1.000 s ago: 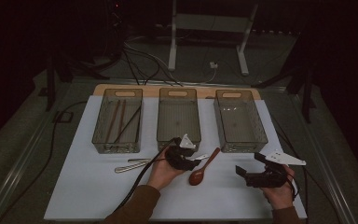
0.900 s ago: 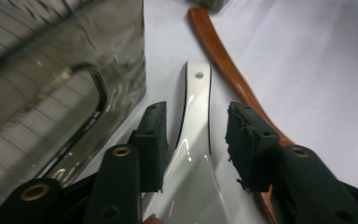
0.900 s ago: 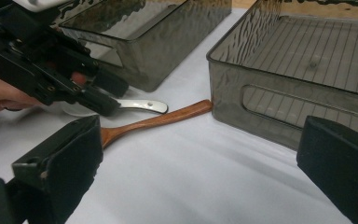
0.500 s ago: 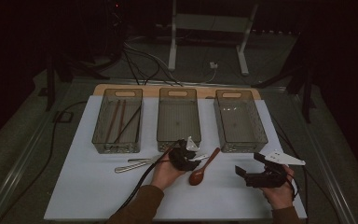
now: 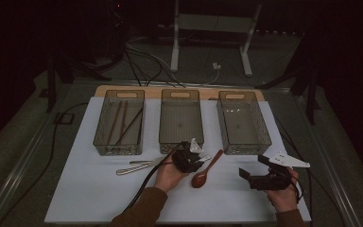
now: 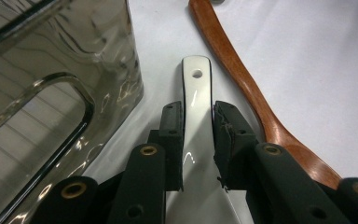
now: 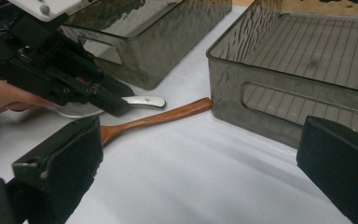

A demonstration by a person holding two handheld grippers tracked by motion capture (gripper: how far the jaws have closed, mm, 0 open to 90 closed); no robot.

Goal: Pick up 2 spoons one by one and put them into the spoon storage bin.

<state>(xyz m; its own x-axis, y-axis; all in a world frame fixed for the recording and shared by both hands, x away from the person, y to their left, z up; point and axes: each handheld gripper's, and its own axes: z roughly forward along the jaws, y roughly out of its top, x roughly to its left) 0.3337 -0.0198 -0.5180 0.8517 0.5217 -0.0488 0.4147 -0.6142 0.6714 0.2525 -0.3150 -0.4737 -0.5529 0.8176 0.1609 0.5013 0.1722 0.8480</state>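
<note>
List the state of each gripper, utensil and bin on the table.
left gripper: jaws just closing, astride the metal spoon's handle
right gripper: open, holding nothing
metal spoon: flat on the table
wooden spoon: flat, untouched
left bin: holds chopsticks
middle bin: empty
right bin: empty

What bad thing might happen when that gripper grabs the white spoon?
The left gripper has just been closing around the white spoon handle, near its end, so the spoon might tip or slip when lifted. The wooden spoon lies right beside it and could get bumped. The middle bin is close on the other side.
</note>
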